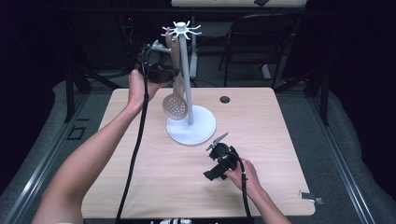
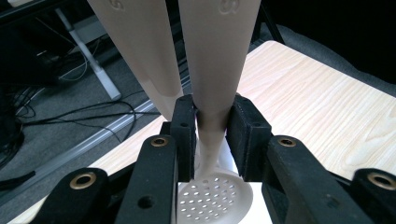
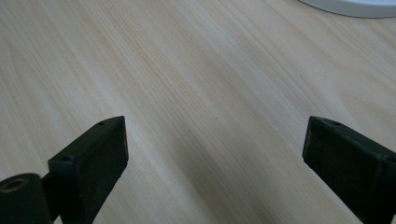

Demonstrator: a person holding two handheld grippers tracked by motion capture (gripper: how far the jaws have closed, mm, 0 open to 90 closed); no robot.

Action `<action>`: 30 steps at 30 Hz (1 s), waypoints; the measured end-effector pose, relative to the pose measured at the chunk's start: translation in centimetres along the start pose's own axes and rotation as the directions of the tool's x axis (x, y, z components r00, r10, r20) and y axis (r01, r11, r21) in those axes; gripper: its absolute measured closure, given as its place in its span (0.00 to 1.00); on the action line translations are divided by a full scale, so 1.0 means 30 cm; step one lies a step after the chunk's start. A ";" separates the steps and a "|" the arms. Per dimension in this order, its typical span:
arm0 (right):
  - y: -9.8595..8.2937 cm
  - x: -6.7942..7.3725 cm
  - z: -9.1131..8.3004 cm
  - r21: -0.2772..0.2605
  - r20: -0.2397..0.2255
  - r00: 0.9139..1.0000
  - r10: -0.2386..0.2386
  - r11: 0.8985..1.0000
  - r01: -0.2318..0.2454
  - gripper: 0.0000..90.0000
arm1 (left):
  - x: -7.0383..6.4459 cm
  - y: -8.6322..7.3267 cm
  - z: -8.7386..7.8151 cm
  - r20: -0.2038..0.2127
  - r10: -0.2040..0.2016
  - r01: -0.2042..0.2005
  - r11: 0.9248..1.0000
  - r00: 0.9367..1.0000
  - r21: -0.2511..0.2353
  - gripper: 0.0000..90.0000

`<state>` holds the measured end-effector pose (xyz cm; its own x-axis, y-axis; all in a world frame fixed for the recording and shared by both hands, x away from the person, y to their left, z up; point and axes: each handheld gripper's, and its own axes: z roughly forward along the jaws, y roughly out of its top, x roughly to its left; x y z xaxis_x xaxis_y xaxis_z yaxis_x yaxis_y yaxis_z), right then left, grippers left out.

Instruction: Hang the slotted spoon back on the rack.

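Your left gripper (image 1: pixel 161 65) was raised well above the table's far left corner, its jaws closed on the neck of the slotted spoon (image 1: pixel 176 103), just below where the handle widens. In the left gripper view the two black pads (image 2: pixel 184 135) pressed against either side of that narrow neck, with the perforated bowl (image 2: pixel 212 198) hanging beneath them and a second beige handle (image 2: pixel 140 51) hanging just beside the first. You held the spoon low on its handle, probably so that the top end stayed free to sit on or leave a hook; I could not tell whether it was resting on a hook or not.

To the right of that stood the white utensil stand (image 1: pixel 187 84), its pole upright on a round base (image 1: pixel 194 133) near the middle of the wooden table (image 1: pixel 271 186), with a ring of short hooks (image 1: pixel 181 30) at the top. The spoon hung close against the pole, its bowl just above the base.

Farther right and nearer to you, your right gripper (image 1: pixel 219 140) rested low over the bare table, well apart from the stand. Its jaws were spread wide with nothing between them. It looked parked there to keep out of the left hand's way.
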<state>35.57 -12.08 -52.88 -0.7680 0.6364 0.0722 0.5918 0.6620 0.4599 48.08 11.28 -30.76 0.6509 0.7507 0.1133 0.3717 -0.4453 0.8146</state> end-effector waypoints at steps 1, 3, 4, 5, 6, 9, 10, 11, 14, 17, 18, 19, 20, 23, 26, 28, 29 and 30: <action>0.000 0.000 0.000 -0.001 0.000 1.000 0.000 1.000 0.000 0.07 | 0.000 -0.002 -0.001 0.004 0.000 0.000 1.000 1.000 -0.003 0.81; 0.002 -0.004 -0.005 0.016 -0.001 1.000 -0.015 1.000 0.015 0.07 | 0.001 -0.006 -0.005 0.007 0.005 -0.005 1.000 1.000 -0.006 0.80; 0.002 -0.004 -0.005 0.015 -0.002 1.000 -0.014 1.000 0.014 0.07 | 0.001 -0.009 -0.007 0.011 0.003 -0.003 1.000 1.000 -0.007 0.80; 0.002 -0.004 -0.005 0.015 -0.001 1.000 -0.014 1.000 0.014 0.07 | 0.001 -0.012 -0.010 0.012 0.005 -0.004 1.000 1.000 -0.009 0.80; 0.000 0.000 -0.001 -0.002 -0.002 1.000 0.001 1.000 -0.001 0.07 | 0.002 -0.014 -0.012 0.014 0.005 -0.005 1.000 1.000 -0.010 0.79; 0.000 0.001 -0.002 -0.005 -0.001 1.000 0.000 1.000 0.000 0.07 | 0.002 -0.024 -0.022 0.023 0.003 -0.002 1.000 1.000 -0.013 0.78; 0.000 0.001 -0.002 -0.005 -0.001 1.000 0.000 1.000 0.000 0.07 | 0.003 -0.028 -0.025 0.025 0.006 -0.006 1.000 1.000 -0.013 0.77; 0.000 0.000 -0.002 -0.007 0.000 1.000 0.000 1.000 0.000 0.07 | 0.003 -0.032 -0.028 0.028 0.003 -0.003 1.000 1.000 -0.016 0.75; 0.001 -0.005 -0.007 0.014 0.002 1.000 -0.014 1.000 0.014 0.07 | 0.009 -0.045 -0.039 0.034 0.003 -0.003 1.000 0.999 -0.009 0.68; 0.001 -0.005 -0.007 0.013 0.002 1.000 -0.014 1.000 0.014 0.07 | 0.016 -0.056 -0.051 0.035 0.001 -0.001 1.000 0.999 0.006 0.57; 0.000 -0.001 -0.003 -0.003 -0.001 1.000 0.001 1.000 -0.001 0.07 | 0.018 -0.060 -0.056 0.033 -0.001 0.001 1.000 0.999 0.009 0.54; 0.000 0.000 -0.002 -0.008 -0.006 1.000 0.005 1.000 -0.005 0.07 | 0.019 -0.063 -0.061 0.031 -0.002 0.001 1.000 1.000 0.009 0.51; 0.000 -0.001 -0.003 -0.003 0.000 1.000 0.000 1.000 0.000 0.07 | 0.021 -0.067 -0.066 0.033 -0.003 0.003 1.000 0.999 0.010 0.48; 0.002 -0.003 -0.007 0.012 0.005 1.000 -0.012 1.000 0.012 0.07 | 0.023 -0.080 -0.083 0.028 0.002 -0.002 1.000 1.000 0.014 0.41; 0.002 -0.005 -0.008 0.017 0.005 1.000 -0.013 1.000 0.013 0.07 | 0.025 -0.098 -0.098 0.026 0.004 -0.005 1.000 1.000 0.023 0.36; 0.002 -0.004 -0.007 0.019 0.005 1.000 -0.013 1.000 0.013 0.07 | 0.027 -0.112 -0.107 0.023 0.003 -0.004 1.000 1.000 0.030 0.32; 0.002 -0.003 -0.007 0.014 0.006 1.000 -0.012 1.000 0.011 0.07 | 0.028 -0.120 -0.112 0.021 0.004 -0.005 0.999 1.000 0.032 0.31; 0.002 -0.003 -0.006 0.011 0.009 1.000 -0.014 1.000 0.014 0.07 | 0.029 -0.129 -0.117 0.019 0.002 -0.003 0.999 1.000 0.033 0.30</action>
<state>35.63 -12.17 -52.69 -0.7740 0.6305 0.0581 0.5837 0.6750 0.4512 44.89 15.37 -31.81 0.6640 0.7404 0.1044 0.3918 -0.4634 0.7948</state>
